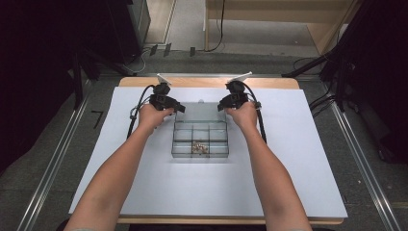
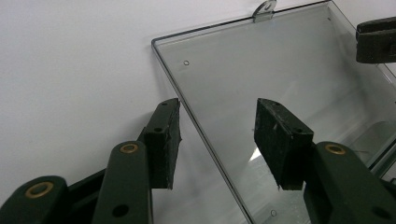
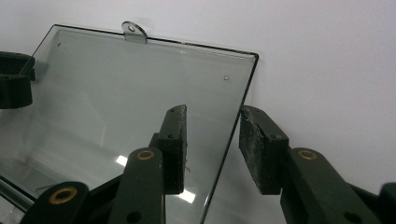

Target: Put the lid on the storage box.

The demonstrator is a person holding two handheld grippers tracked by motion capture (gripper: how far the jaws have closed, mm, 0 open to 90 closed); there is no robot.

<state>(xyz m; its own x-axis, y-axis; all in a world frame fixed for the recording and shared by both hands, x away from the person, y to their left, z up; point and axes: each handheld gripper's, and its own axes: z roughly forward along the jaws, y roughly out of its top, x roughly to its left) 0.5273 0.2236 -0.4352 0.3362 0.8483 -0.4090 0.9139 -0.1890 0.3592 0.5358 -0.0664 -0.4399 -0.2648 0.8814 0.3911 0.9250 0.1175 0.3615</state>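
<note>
A clear compartment box [image 1: 200, 139] sits mid-table, its lid [image 1: 199, 111] swung open and lying back toward the far side. Small brownish parts [image 1: 199, 147] fill its front middle compartment. My left gripper [image 1: 179, 108] stands at the lid's left edge. In the left gripper view the gripper [image 2: 218, 112] has its jaws on either side of that edge of the lid [image 2: 280, 70], with gaps at both pads. My right gripper [image 1: 221, 107] mirrors it at the right edge. In the right gripper view the gripper [image 3: 214, 116] straddles the edge of the lid [image 3: 130, 93] without pressing.
A white sheet [image 1: 288, 159] covers the wooden table [image 1: 207, 82]. A small tab [image 2: 265, 9] sticks out from the lid's far edge. Dark stands and cables [image 1: 337, 62] flank the table on the floor beyond.
</note>
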